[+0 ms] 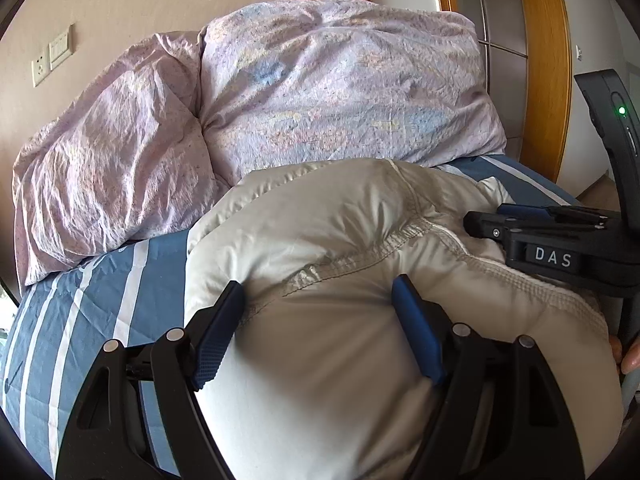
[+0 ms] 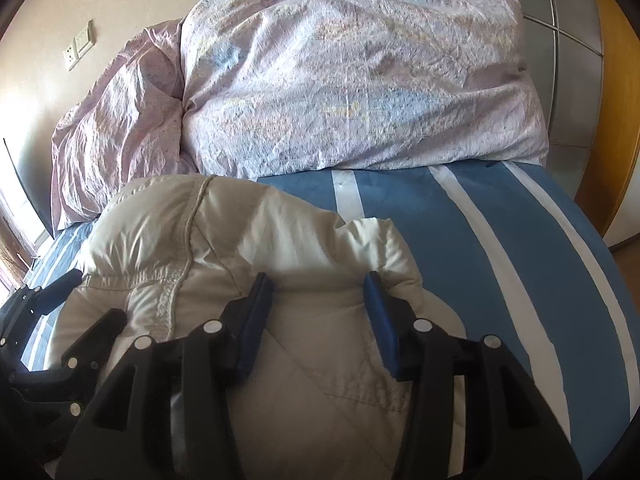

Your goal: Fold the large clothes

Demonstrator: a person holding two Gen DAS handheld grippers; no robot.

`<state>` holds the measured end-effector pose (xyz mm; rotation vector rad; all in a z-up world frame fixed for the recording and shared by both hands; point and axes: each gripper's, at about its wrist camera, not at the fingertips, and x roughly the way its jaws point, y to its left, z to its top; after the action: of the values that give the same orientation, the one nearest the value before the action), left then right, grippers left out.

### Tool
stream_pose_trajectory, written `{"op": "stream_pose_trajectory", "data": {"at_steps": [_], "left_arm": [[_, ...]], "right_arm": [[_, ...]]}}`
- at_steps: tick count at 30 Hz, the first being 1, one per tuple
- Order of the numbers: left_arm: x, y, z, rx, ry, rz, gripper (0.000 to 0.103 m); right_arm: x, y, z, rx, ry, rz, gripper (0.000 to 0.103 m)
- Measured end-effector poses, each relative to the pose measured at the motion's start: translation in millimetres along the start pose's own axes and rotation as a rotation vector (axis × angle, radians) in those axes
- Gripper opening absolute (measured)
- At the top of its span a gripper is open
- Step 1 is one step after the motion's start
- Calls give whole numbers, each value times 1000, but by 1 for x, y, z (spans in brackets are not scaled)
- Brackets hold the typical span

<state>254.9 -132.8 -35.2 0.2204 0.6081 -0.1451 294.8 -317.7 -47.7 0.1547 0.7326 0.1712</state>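
Left gripper (image 1: 320, 292) – jaws apart over cream jacket (image 1: 320, 360) | right gripper (image 2: 316, 288) – apart too | jacket bunched below duvet (image 2: 360, 80), fold unfinished

Jacket (image 1: 340, 264) lies on the bed (image 2: 480, 248), duvet heap (image 1: 328, 88) behind it against the wall (image 1: 140, 4), left claw (image 1: 318, 300) and right claw (image 2: 318, 294) over its near part.

The puffy white jacket (image 1: 320, 360) runs off the bottom edge under the left hand-held gripper (image 1: 318, 296). The bed (image 2: 480, 240) beneath it is hidden. The person's fingers (image 1: 626, 354) barely peek in.
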Motion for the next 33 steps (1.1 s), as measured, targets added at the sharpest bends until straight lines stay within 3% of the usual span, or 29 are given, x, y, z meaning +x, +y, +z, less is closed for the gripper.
{"op": "stream_pose_trajectory", "data": {"at_steps": [12, 17, 22, 28, 33], "left_arm": [[1, -3, -3, 2, -19, 24, 77], [-1, 2, -1, -5, -2, 21, 80], [-3, -4, -1, 16, -15, 62, 82], [-4, -10, -4, 42, -28, 97, 82], [0, -19, -5, 83, -28, 147, 82]], "right_arm": [[12, -12, -5, 46, 13, 63, 49], [-10, 1, -8, 0, 16, -13, 54], [-53, 11, -33, -39, -27, -22, 59], [-43, 19, -47, -101, -34, -98, 63], [-33, 18, -52, -108, -36, -111, 63]]}}
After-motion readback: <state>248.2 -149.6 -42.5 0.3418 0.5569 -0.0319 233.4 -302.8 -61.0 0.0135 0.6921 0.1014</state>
